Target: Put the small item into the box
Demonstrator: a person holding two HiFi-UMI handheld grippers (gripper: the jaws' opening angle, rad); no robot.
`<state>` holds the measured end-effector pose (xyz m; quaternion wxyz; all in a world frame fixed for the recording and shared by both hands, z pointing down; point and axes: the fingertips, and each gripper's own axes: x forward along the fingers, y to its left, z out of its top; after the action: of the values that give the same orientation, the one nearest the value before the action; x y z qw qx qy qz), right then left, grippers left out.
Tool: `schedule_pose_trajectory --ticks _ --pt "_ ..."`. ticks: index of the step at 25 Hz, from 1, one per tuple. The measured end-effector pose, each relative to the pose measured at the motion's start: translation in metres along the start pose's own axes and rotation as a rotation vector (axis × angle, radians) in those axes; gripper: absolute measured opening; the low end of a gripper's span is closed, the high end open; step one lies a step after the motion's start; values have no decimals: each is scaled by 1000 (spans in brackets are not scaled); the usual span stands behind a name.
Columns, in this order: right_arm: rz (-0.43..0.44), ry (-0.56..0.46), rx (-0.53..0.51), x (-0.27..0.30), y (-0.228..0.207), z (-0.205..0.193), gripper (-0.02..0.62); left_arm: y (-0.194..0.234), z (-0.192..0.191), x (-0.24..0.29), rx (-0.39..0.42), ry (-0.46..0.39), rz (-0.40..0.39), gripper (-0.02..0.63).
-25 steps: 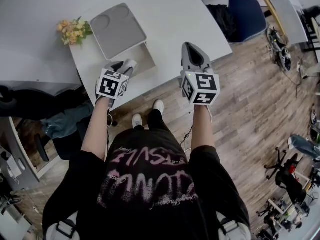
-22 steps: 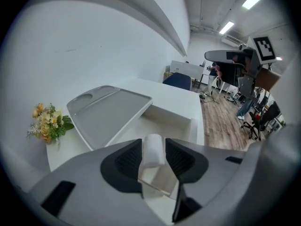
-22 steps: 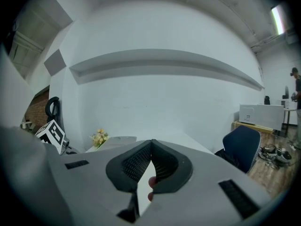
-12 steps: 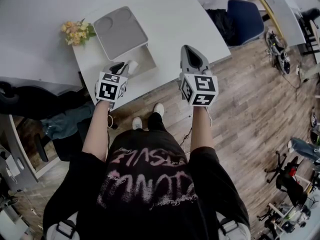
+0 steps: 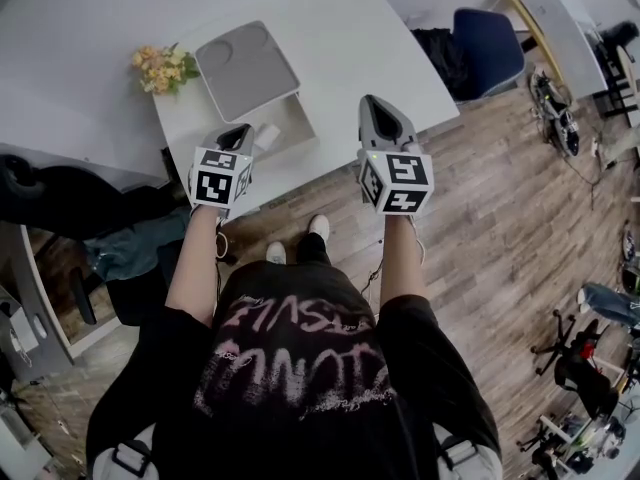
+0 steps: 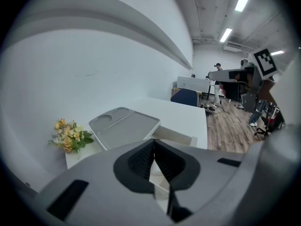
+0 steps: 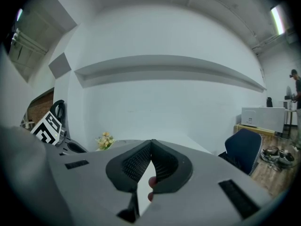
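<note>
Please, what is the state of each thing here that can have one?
Box: open.
Lid: swung back, inner side up.
Left gripper: jaws shut, having just been closing; whether they pinch anything is unclear.
Right gripper: jaws shut.

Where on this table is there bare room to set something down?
The white table is bare beyond the grey lid and right of the open box, as far as the right gripper. The left corner is crowded: flowers, lid and box sit close together.

left gripper (image 6: 154, 140) jaws just closed, nothing between
</note>
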<state>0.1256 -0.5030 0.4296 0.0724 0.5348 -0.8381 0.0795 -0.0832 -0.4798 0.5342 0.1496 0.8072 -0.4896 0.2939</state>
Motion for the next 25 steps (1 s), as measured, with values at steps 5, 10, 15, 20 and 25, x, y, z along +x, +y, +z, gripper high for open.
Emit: schedule_pose_trajectory --ticks 5,10,15,20,25 --pt "10 -14 -7 -3 6 8 9 5 19 -15 -4 -45 20 3" --pt "20 -19 -8 -2 10 11 9 4 41 -29 -12 -91 28 3" --pt "20 -33 -11 -4 12 20 9 9 63 -47 -5 -154 43 3" --pt "13 -47 -11 -2 9 28 9 21 88 -60 -20 -222 64 3" --pt "9 -57 -11 -5 9 34 9 24 105 -75 -1 -269 83 3"
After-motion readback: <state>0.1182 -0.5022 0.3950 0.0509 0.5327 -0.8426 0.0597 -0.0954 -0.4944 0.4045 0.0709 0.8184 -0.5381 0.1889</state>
